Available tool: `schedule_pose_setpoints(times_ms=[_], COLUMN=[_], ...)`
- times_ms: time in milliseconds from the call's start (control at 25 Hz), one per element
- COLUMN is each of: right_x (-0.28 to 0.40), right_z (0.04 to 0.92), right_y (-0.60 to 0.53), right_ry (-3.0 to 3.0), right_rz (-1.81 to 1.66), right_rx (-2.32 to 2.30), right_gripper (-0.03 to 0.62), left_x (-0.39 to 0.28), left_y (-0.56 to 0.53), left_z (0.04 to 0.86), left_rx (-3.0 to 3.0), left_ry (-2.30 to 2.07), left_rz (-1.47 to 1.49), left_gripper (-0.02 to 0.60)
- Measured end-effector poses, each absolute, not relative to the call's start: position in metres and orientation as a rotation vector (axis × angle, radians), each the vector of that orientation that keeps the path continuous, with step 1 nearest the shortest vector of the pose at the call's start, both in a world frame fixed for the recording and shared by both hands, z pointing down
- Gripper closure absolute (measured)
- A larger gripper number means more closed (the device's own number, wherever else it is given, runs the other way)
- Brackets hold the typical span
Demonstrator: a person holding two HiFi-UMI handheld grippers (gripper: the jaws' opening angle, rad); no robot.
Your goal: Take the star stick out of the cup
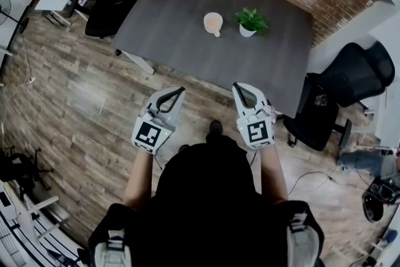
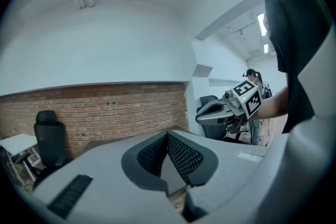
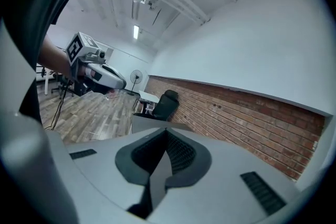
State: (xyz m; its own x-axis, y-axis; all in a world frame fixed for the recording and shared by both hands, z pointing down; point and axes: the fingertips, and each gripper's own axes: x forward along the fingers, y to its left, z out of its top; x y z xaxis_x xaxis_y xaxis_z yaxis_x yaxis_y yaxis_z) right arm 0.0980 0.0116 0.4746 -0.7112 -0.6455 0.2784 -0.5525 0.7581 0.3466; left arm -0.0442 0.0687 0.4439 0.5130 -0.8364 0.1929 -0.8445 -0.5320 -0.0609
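The head view looks steeply down on the counter (image 1: pixel 187 28) from well back. Each gripper view looks along its own fingers (image 2: pixel 181 157), above the counter, toward the brick wall (image 2: pixel 105 107) behind it; all three share that wall.

No legible text, brand, number or sign in any view.

Only printed marks are the coded squares:
- left marker cube (image 1: pixel 149 134) on the left gripper (image 1: pixel 181 91), lower centre-left of the head view: black-and-white block pattern, no letters or digits.
- right marker cube (image 1: pixel 257 131) on the right gripper (image 1: pixel 236 85), lower centre-right: likewise.

The right marker cube also shows at mid right of the left gripper view; the left marker cube at upper left of the right gripper view.
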Motion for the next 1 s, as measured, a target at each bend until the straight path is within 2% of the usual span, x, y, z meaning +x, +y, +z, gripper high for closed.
schedule_pose_setpoints(times_ms=[1000], right_x=[0.110], right_z=[0.483], right_y=[-0.086], right_ry=[-2.671], right_rz=[-0.387], right_rx=[0.680], right_gripper=[0.595], left_x=[-0.015], left_y=[0.001], left_z=[0.444], left_rx=[2.532], left_ry=[-1.729], left_rz=[0.346], left_gripper=[0.580])
